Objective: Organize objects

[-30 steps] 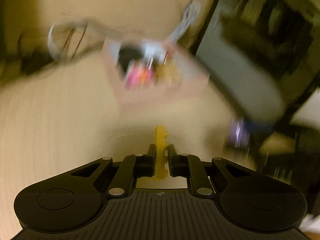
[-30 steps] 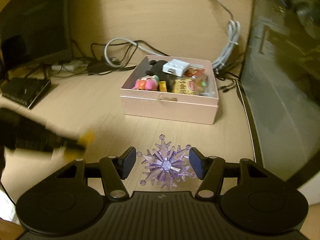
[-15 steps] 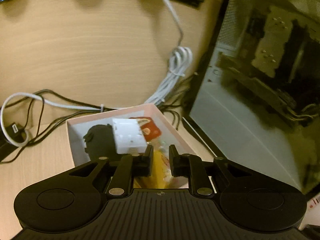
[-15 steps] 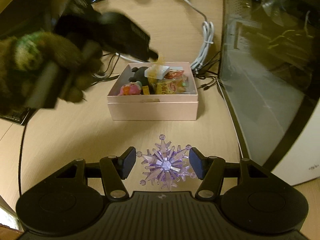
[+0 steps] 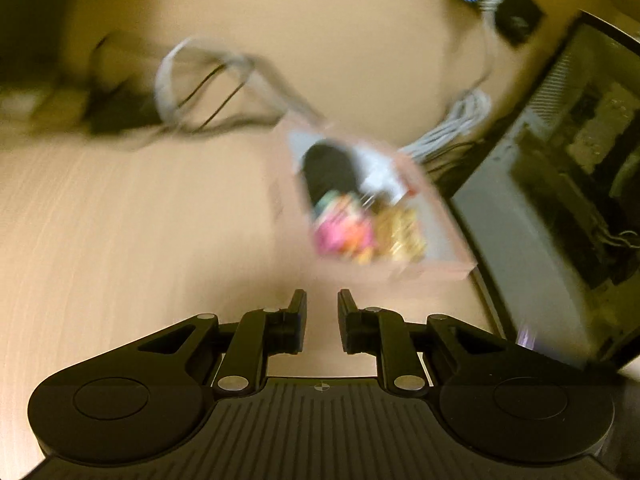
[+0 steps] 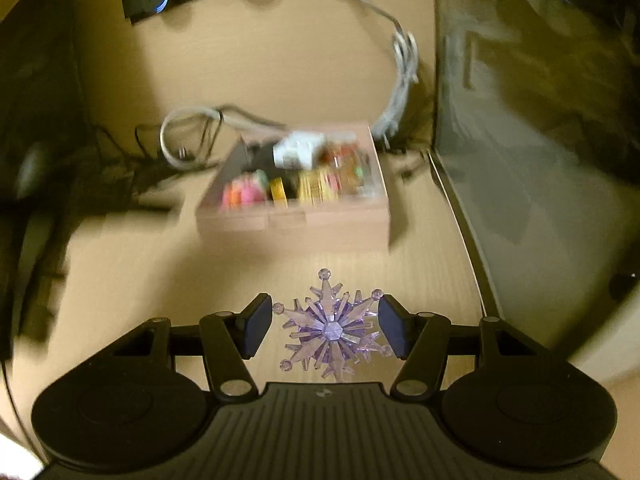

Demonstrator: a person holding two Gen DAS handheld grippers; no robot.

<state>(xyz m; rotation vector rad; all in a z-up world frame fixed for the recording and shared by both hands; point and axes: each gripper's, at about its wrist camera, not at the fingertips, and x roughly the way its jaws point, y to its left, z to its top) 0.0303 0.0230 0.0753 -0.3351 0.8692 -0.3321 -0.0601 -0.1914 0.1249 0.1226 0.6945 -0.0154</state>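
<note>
The left hand-held gripper (image 5: 322,322), a second ago clamping a yellow piece, now stands slightly open and empty; the piece probably lies in the pink box (image 6: 294,220) mid-frame. The right hand-held gripper (image 6: 324,330) brackets the purple snowflake (image 6: 330,330) at lower centre, due next.

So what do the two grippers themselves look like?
Both match: the left gripper and right gripper are matte black plastic with a ribbed centre plate, round discs at each side, silver pivot pins and flat dark finger pads. No cables or sleeves show.
</note>
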